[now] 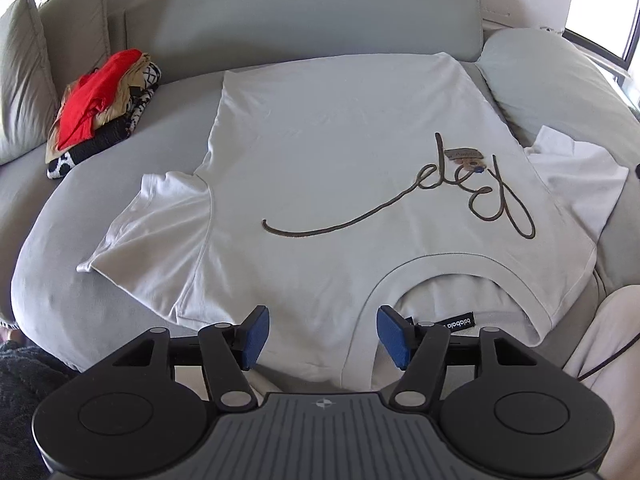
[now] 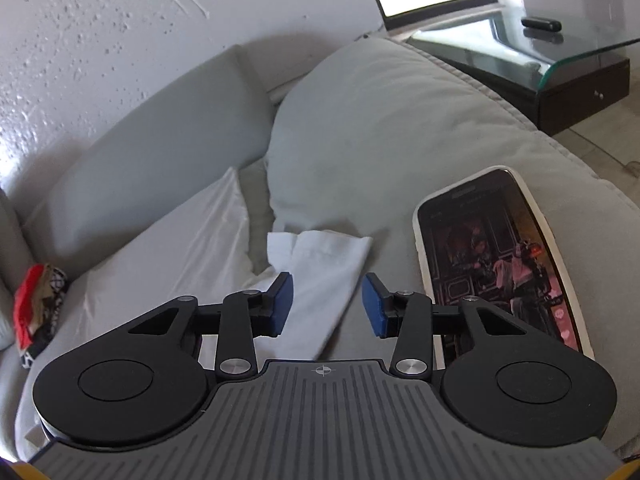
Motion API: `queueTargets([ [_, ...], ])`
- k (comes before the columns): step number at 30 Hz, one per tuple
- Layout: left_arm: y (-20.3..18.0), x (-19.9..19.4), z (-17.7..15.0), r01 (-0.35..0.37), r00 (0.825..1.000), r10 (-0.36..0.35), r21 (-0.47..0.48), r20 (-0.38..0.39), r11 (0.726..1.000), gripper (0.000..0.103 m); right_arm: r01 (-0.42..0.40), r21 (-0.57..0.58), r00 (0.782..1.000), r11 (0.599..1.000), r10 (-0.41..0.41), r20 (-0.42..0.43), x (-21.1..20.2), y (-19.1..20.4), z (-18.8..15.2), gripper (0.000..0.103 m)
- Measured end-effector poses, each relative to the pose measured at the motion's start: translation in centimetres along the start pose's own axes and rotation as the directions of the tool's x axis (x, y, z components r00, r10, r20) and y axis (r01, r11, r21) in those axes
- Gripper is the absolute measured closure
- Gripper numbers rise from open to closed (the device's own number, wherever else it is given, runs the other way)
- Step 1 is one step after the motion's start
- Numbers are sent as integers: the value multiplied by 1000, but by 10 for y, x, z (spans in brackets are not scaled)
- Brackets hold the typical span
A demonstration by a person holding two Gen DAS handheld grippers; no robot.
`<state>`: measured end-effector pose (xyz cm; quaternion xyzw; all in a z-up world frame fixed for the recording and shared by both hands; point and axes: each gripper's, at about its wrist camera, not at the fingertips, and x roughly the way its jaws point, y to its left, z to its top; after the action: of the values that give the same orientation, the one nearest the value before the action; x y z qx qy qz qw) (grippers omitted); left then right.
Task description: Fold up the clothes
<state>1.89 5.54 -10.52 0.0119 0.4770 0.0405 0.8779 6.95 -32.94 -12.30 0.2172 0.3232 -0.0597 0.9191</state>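
**A:** So, starting at your left: the pile of folded clothes (image 1: 102, 110), red on top, sits at the far end of the grey sofa (image 1: 280, 12), well clear of your work. The white T-shirt (image 1: 340, 152) lies spread face up across the seat, collar (image 1: 452, 276) towards you, a sleeve out to each side. Your left gripper (image 1: 322, 336) hangs wide apart and empty over the near shoulder, just left of the neckline.

**B:** How will it handle?

**A:** By my reckoning it is light, thin and limp, so it will sag and drag rather than hold a line. Pinch a doubled edge, not a single layer: the shoulder seam beside the collar for your left, the right sleeve (image 2: 320, 280) near its seam for your right. The embroidered script (image 1: 452, 196) and the small bear patch (image 1: 466, 158) look stiffer, so I would not crease across them.

**B:** And the right side?

**A:** Your right gripper (image 2: 328, 306) is also spread wide, holding nothing, poised over that sleeve. Only its camera shows the phone (image 2: 504, 264), screen lit, lying on the cushion just beside the sleeve, and the glass table (image 2: 560, 56) beyond. Only the left camera shows the whole shirt, the neck label (image 1: 458, 324) and the far hem.
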Motion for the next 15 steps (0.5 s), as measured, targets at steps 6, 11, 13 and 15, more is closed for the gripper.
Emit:
queueTargets([
  [6,4,2,-2,6,1000,-6,-34,-8,999,42,96,-29,993,995,-98,-62,37,1,11,60],
  [11,2,4,0,20,1000,-20,-32,-5,999,41,86,10,994,996,-85,-68,52,-9,17,62],
  [13,-1,5,1,26,1000,-26,-24,-1,999,41,52,63,996,997,-47,-77,55,-18,18,78],
  [15,-4,5,2,36,999,-36,-17,6,999,41,27,128,996,991,-16,-87,56,-28,20,94],
])
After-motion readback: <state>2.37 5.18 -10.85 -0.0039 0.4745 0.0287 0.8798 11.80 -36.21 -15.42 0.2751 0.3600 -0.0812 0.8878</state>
